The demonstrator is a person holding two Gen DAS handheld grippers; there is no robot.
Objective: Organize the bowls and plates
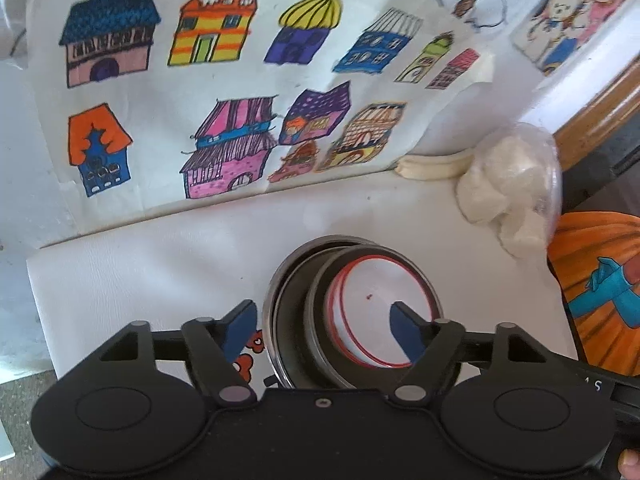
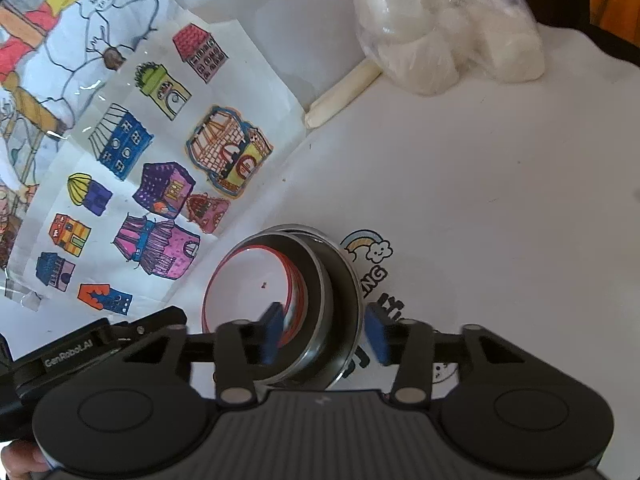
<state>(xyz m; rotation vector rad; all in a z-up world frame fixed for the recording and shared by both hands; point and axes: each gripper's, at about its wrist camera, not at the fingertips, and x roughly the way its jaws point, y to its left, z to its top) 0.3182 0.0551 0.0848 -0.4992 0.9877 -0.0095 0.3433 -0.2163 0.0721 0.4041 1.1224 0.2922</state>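
The nested stack of bowls sits on the white table cover, low and just right of centre in the left wrist view, low and centre in the right wrist view. It consists of a steel outer bowl with a dark inner wall, and a white red-rimmed dish lodged inside it, off-centre and tilted, its rim riding toward one side of the steel wall. The stack is round, so it offers no long axis; what matters is the tilt of the inner dish.

The left gripper is released: its blue pads stand wide apart, one left of the steel rim and clear of it, the other over the white dish, apparently not pressing. The right gripper is likewise released: one pad appears inside the bowl near the white dish, the other just outside the steel rim, so the wall lies between them with a visible gap on the outer side. Both grippers point steeply down at the stack from its near side, and neither is clearly nearer.

Judged from this, the nesting is largely done, and any next move turns on whether the tilted dish needs seating.

Outward lie the sheet of coloured house drawings, upper left of both views, and a clear bag of white lumps, upper right.
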